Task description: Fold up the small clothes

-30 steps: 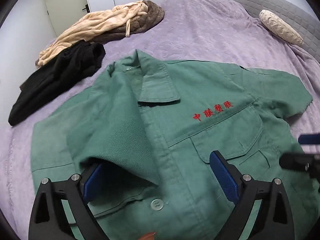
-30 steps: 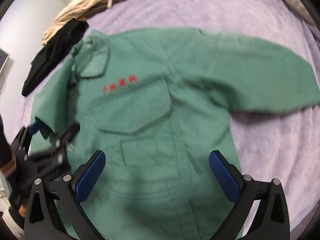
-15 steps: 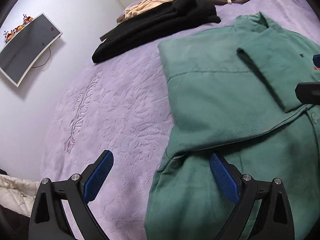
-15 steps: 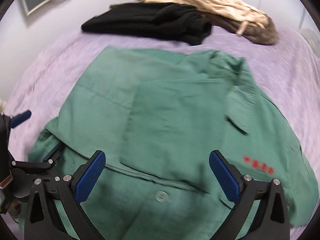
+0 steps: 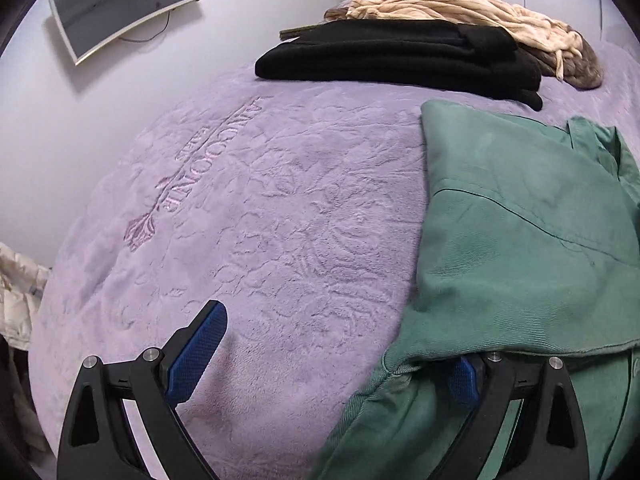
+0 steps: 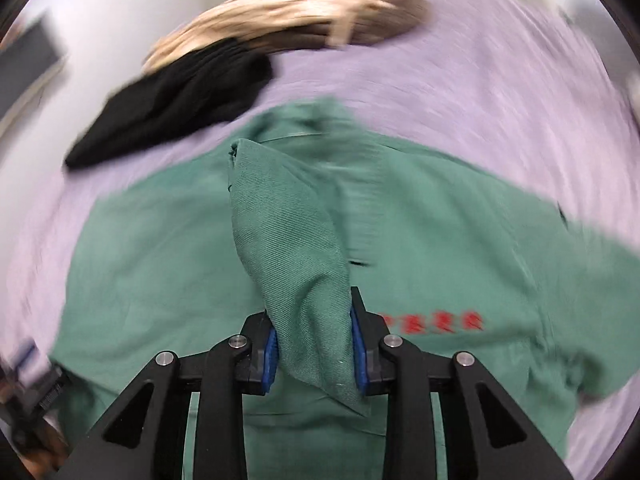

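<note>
Lying across a lilac plush bedspread point(image 5: 280, 208) embossed with leafy patterns and lettering, the green twill short-sleeved work shirt point(image 5: 520, 240) fills the right side of the left wrist view, one panel doubled over onto its body. At far left in that view a curved screen point(image 5: 124, 4) hangs on the pale wall, and beyond the shirt sit a folded black garment point(image 5: 400, 60) and, behind it, a crumpled beige one point(image 5: 460, 8). The left gripper point(image 5: 328, 356) has its jaws spread wide: the left blue pad hovers over bare bedspread, while the right one is tucked under the shirt's folded edge, holding nothing. In the right wrist view, much blurred, the right gripper point(image 6: 316, 348) is pinched tight on a raised fold of the green shirt point(image 6: 288, 248), which stands up between the blue pads. To the right of that fold, red embroidered characters point(image 6: 436, 324) show on the shirt's chest.
</note>
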Action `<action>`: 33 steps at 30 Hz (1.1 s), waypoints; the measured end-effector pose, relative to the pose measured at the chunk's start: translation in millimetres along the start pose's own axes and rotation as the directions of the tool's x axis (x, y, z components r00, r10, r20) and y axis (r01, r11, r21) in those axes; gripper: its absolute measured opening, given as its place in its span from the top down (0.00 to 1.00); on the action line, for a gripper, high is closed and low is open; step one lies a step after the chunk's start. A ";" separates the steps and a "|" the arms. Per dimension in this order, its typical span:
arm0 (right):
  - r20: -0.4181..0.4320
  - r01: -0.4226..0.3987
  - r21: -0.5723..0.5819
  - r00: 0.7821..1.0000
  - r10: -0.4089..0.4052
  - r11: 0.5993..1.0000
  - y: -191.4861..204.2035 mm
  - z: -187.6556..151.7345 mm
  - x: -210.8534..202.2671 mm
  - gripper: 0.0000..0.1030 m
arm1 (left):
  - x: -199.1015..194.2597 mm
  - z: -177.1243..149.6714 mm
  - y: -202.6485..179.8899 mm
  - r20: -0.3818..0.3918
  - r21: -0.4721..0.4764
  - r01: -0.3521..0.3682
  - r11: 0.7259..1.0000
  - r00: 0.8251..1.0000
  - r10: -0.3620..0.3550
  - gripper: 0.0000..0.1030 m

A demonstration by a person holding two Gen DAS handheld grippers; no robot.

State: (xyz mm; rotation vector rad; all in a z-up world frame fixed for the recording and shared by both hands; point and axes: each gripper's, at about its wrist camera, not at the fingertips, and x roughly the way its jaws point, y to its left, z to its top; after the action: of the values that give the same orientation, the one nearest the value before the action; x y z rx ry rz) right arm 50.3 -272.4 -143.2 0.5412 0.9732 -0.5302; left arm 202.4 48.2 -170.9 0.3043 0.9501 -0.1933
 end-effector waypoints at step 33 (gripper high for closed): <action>-0.058 -0.194 0.134 0.977 0.204 0.972 -72.3 1.1 -5.0 0.91 | 32.0 81.4 -45.3 -0.076 0.051 0.182 0.982 0.981 -0.178 0.05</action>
State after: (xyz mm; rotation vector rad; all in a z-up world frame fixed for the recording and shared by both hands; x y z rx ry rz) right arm 2.7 -326.3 -151.8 0.7689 0.9447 -0.3965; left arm 269.8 -23.0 -160.6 0.2799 1.0441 -0.3791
